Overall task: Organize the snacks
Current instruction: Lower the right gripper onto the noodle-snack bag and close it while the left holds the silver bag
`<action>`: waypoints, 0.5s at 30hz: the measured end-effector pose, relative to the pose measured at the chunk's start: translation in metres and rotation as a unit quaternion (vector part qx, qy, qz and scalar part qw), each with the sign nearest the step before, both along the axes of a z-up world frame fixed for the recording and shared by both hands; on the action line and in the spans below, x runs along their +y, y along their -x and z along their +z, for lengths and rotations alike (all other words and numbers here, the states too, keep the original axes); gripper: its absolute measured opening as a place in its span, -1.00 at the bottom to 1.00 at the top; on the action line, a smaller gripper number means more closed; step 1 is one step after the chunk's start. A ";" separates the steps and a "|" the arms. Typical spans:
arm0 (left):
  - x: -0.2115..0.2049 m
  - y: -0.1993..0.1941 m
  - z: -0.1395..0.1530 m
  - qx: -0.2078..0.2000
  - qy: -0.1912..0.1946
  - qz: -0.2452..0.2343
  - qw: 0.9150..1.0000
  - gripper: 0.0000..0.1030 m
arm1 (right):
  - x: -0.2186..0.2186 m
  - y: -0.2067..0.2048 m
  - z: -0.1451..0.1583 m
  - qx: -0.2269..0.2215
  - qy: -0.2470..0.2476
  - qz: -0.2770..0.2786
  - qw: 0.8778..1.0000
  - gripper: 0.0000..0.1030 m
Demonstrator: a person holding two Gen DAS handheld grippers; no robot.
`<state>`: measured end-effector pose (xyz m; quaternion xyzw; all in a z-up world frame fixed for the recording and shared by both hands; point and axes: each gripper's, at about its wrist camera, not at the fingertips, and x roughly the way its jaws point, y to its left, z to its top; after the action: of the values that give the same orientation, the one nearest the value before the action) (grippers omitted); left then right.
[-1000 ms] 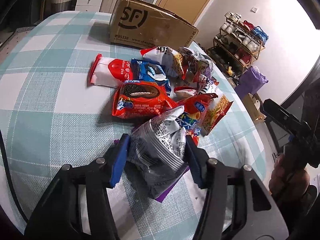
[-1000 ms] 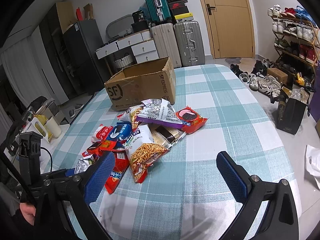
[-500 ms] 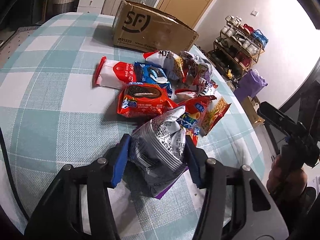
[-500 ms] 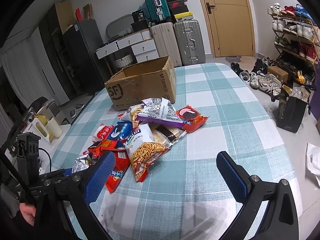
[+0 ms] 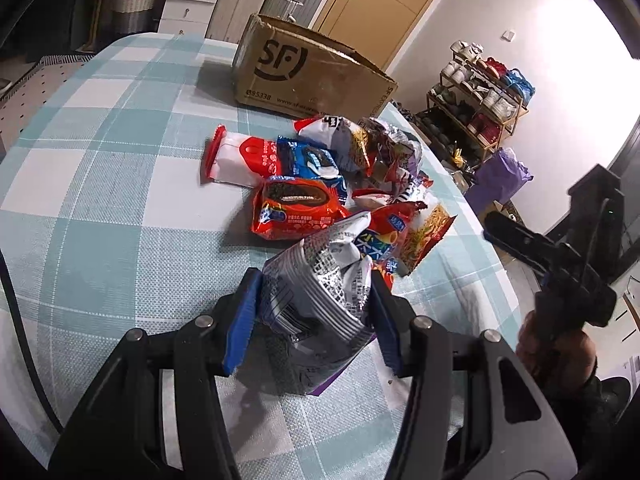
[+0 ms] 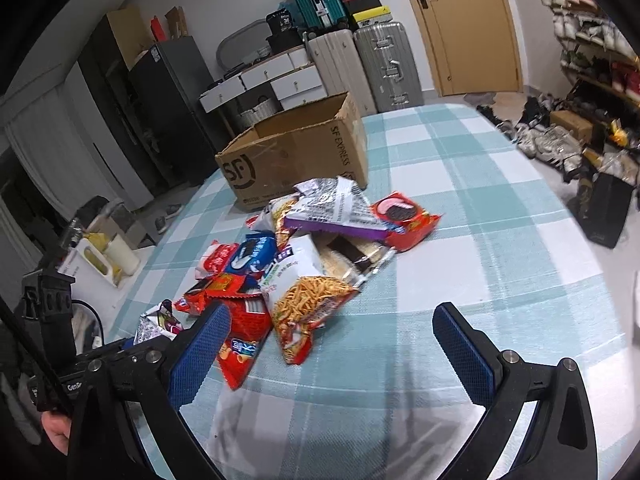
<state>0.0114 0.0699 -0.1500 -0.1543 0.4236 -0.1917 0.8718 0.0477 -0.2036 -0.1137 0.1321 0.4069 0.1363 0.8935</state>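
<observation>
A pile of snack packets (image 5: 340,184) lies mid-table on the teal checked cloth, also in the right wrist view (image 6: 304,264). My left gripper (image 5: 314,304) is shut on a crumpled silver packet with a purple edge (image 5: 320,300), held near the pile's front. An open SF cardboard box (image 5: 308,68) stands behind the pile; it shows in the right wrist view too (image 6: 296,156). My right gripper (image 6: 332,344) is open and empty, above the cloth in front of a noodle-snack bag (image 6: 304,304).
The table edge (image 5: 480,280) curves off at the right, with a shoe rack (image 5: 480,92) and purple bag beyond. Suitcases (image 6: 360,64), drawers and a door stand behind the box. The other hand-held gripper (image 5: 560,272) hovers at the right.
The left gripper with the silver packet has risen slightly and moved toward the pile and box. The right gripper has moved closer to the pile, still open.
</observation>
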 end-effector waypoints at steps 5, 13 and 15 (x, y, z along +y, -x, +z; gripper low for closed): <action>0.003 0.002 0.004 -0.005 0.000 0.001 1.000 -0.03 | 0.007 -0.016 -0.014 0.018 -0.021 0.016 0.999 1.00; 0.008 0.002 0.007 -0.006 0.003 0.003 1.000 -0.03 | 0.013 -0.042 -0.037 0.045 -0.042 0.017 0.998 1.00; 0.010 0.001 0.007 -0.005 0.005 0.003 1.000 -0.03 | 0.016 -0.049 -0.043 0.054 -0.048 0.018 0.997 0.99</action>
<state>0.0102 0.0796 -0.1431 -0.1591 0.4179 -0.1915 0.8737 0.0967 -0.1880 -0.1564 0.1745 0.4501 0.1646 0.8602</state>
